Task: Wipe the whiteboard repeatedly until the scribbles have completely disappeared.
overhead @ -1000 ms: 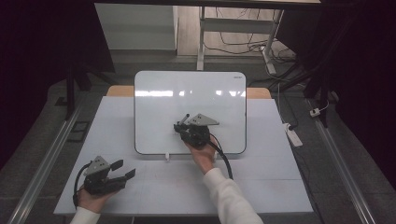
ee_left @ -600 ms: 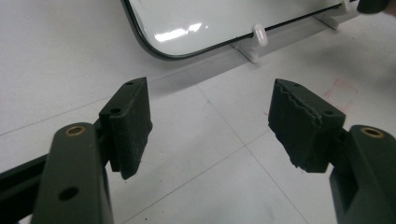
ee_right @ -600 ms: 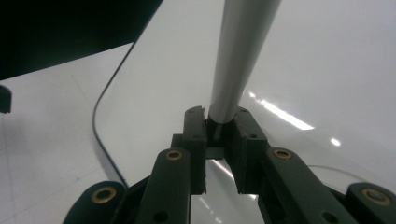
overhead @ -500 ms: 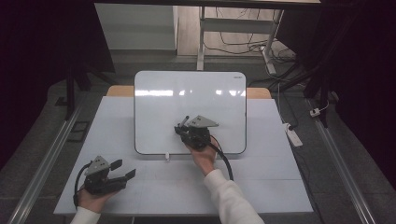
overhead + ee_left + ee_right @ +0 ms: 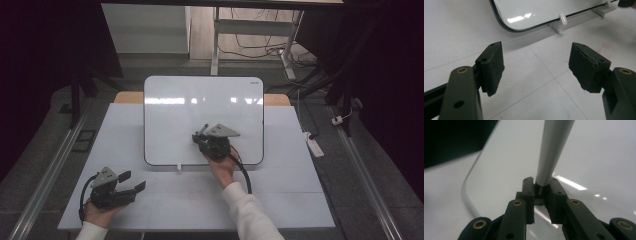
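item: whiteboard (image 5: pixel 200 115), propped on the table (image 5: pixel 280 200) ahead of both tongs. right tongs (image 5: pixel 541 188) clamped on a grey marker pen (image 5: pixel 551 150), tip up over the board's lower middle. left tongs (image 5: pixel 536 67) jaws just opened wide, nothing between them, over bare table short of the board's clip (image 5: pixel 563 19). step, as judged: pen poised to write; next calls for tip brought onto the board.

A white counter (image 5: pixel 310 200) stands on grey floor (image 5: pixel 380 150). Dark surroundings fill the frame's upper corners. At top centre, cables (image 5: pixel 260 47) lie beside a metal leg (image 5: pixel 216 40).
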Demonstrator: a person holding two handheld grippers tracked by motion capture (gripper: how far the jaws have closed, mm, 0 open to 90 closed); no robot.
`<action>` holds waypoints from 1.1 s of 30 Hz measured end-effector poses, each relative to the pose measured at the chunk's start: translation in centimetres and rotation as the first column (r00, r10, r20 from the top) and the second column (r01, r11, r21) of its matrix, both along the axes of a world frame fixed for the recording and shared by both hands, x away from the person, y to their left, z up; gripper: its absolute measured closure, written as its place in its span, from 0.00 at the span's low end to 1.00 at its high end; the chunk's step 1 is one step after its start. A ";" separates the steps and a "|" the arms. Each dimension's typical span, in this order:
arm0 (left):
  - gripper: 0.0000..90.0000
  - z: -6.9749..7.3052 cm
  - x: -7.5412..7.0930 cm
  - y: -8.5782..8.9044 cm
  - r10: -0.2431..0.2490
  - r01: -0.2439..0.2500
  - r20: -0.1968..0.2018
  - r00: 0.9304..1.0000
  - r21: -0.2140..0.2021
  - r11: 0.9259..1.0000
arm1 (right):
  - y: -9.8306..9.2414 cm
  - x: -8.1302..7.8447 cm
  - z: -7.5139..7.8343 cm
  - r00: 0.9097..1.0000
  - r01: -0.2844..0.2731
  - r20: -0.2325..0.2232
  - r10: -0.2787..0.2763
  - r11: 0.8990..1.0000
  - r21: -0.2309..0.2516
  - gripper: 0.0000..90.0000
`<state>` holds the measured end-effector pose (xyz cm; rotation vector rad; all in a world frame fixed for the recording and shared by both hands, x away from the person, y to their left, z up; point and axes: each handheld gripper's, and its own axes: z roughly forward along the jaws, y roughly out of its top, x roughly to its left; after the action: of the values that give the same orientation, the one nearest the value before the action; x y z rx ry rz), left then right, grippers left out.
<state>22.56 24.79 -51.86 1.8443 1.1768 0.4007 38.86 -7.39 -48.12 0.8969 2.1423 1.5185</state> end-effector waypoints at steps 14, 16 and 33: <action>0.33 0.0 0.3 -0.5 -0.011 0.011 -0.005 1.000 0.010 1.000 | 0.7 -0.4 -0.5 0.999 -0.053 -0.002 0.053 0.998 -0.039 0.86; 0.33 0.0 0.3 -0.4 -0.008 0.008 -0.003 1.000 0.008 1.000 | 0.5 -0.2 -0.4 0.999 -0.040 -0.018 0.040 0.999 -0.007 0.86; 0.32 0.0 0.4 -0.4 -0.015 0.015 -0.003 1.000 0.009 1.000 | 1.2 -1.4 -1.0 0.996 -0.085 0.006 0.086 0.992 -0.091 0.86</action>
<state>22.93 24.35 -51.88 1.8613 1.1636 0.3960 37.45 -6.22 -49.13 0.7741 2.2495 1.4488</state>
